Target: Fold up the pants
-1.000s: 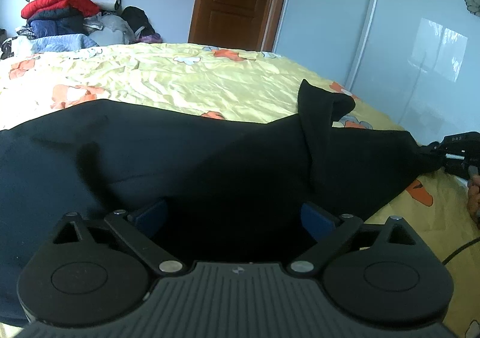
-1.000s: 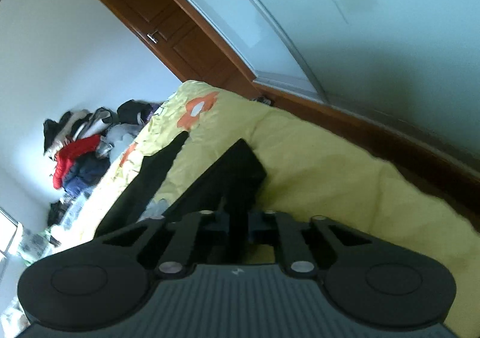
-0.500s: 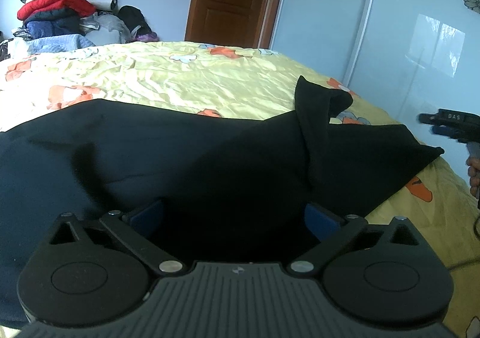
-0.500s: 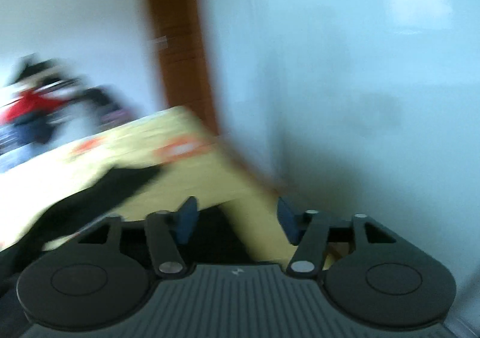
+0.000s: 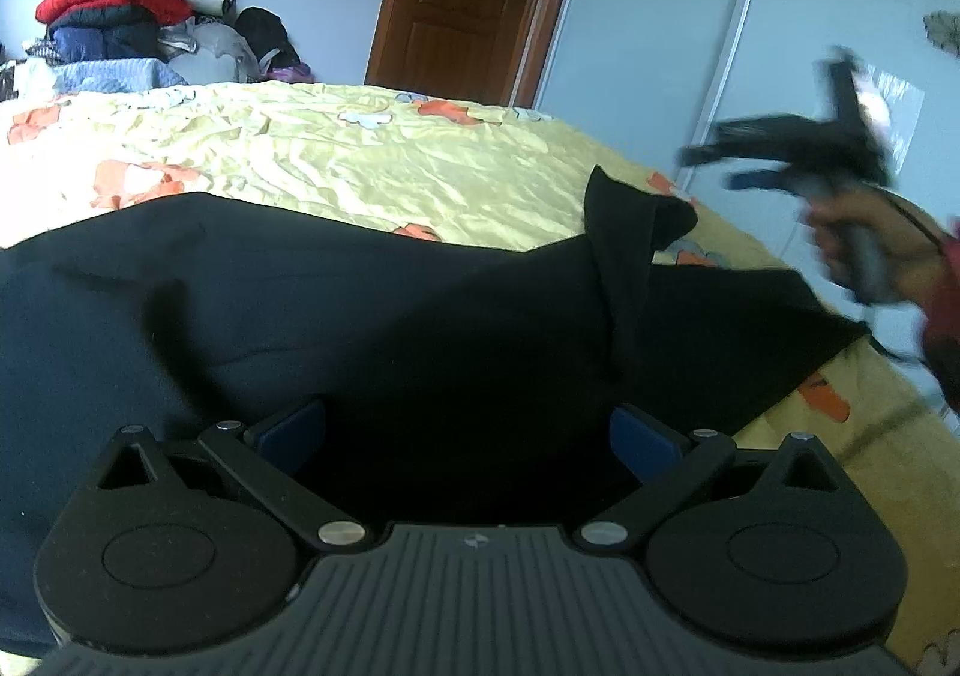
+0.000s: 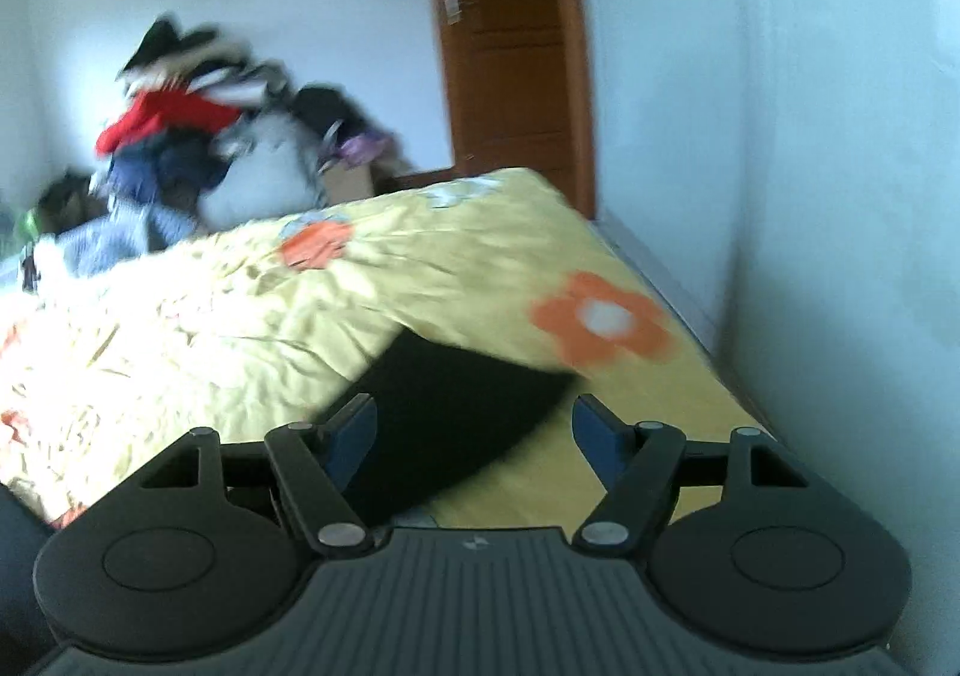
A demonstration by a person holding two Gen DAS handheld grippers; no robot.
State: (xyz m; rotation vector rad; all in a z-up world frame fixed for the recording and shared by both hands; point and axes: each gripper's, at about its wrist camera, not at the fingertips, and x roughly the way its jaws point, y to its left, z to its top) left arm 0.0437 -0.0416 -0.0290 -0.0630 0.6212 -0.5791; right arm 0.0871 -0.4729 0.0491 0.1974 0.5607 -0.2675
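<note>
No readable text, labels, brands or numbers anywhere ahead of either claw.

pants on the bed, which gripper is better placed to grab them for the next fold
Probably left. The left gripper hangs open right over the black pants, fabric between its fingers. The right gripper is raised off the bed, open, only the pants' corner below it.

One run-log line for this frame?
left gripper: open over black pants | right gripper: open, lifted | bed: pants partly folded
</note>
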